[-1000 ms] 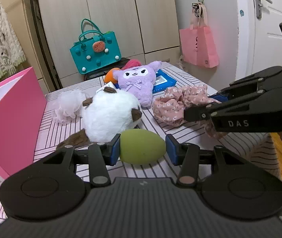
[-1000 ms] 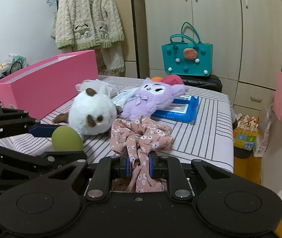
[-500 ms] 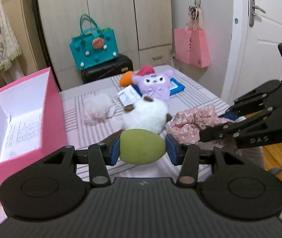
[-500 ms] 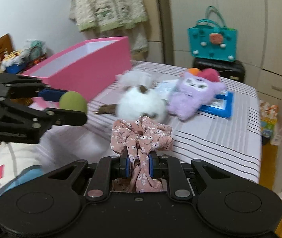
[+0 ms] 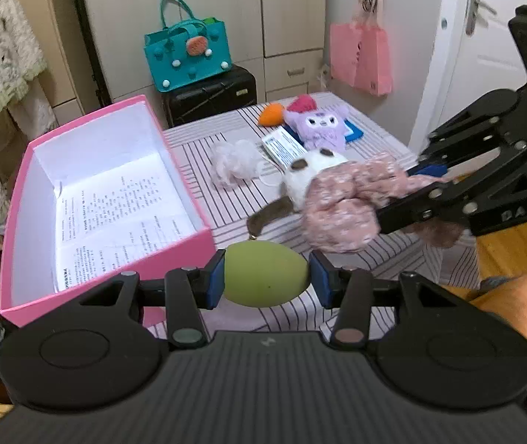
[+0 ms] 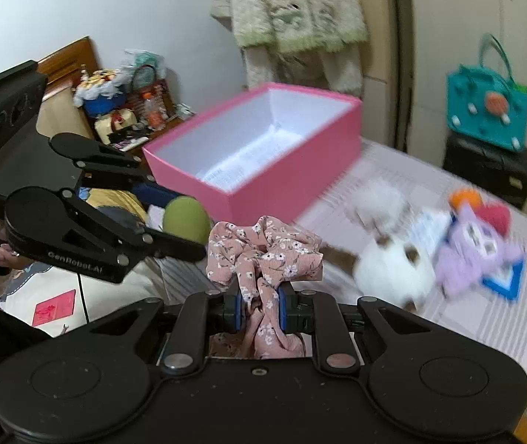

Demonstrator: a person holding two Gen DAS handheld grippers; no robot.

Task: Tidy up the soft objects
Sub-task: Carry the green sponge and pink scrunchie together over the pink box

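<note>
The left gripper is pinching a green egg-shaped foam sponge at lower centre; the right gripper is clamping a pink floral fabric scrunchie. Either may be missing the open pink cardboard box, left of frame, if released early.

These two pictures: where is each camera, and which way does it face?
Left wrist: on the left gripper, facing the table and wardrobe; it holds a green sponge, and the right gripper shows.
Right wrist: on the right gripper, facing the pink box; it pinches a scrunchie.
Shared: box, sponge, scrunchie, white plush.
</note>
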